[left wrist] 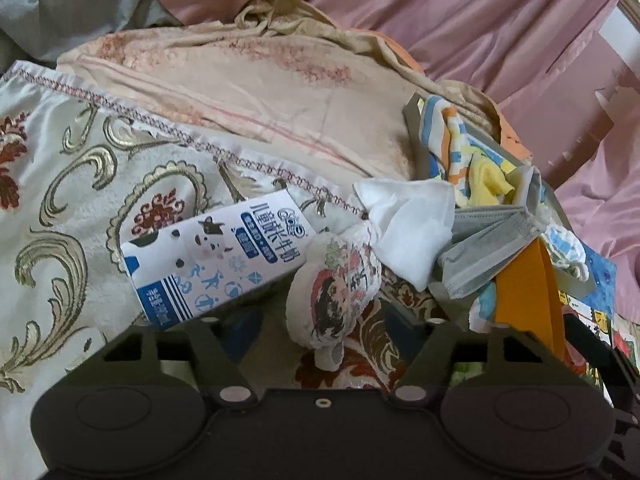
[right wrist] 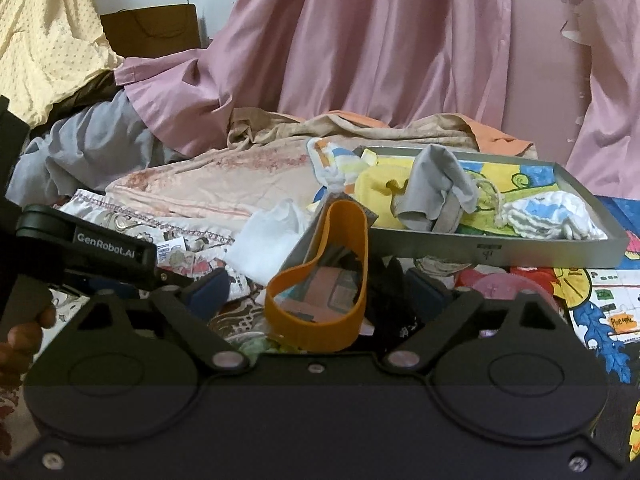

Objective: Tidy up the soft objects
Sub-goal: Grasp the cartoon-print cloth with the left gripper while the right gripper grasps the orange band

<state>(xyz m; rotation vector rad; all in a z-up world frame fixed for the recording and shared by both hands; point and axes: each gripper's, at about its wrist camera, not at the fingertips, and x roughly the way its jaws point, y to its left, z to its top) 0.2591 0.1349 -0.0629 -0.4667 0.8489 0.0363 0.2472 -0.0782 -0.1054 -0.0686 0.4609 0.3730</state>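
My left gripper (left wrist: 320,320) is open over a bed, with a rolled printed cloth bundle (left wrist: 340,284) lying between its fingers, not clamped. A white tissue (left wrist: 408,224), a grey face mask (left wrist: 484,248) and an orange band (left wrist: 528,296) lie just beyond. My right gripper (right wrist: 316,292) is open, with the orange band (right wrist: 320,280) standing between its blue pads, untouched as far as I can tell. Behind it a grey tray (right wrist: 496,246) holds a yellow cloth (right wrist: 380,184), a grey cloth (right wrist: 440,184) and a white-blue cloth (right wrist: 548,216).
A blue-white milk carton (left wrist: 216,256) lies left of the bundle on the embroidered cream bedspread (left wrist: 60,184). A beige pillow (left wrist: 248,92) lies behind. Pink curtains (right wrist: 380,40) hang at the back. A colourful puzzle mat (right wrist: 600,304) lies at right. The left gripper's body (right wrist: 80,248) is at left.
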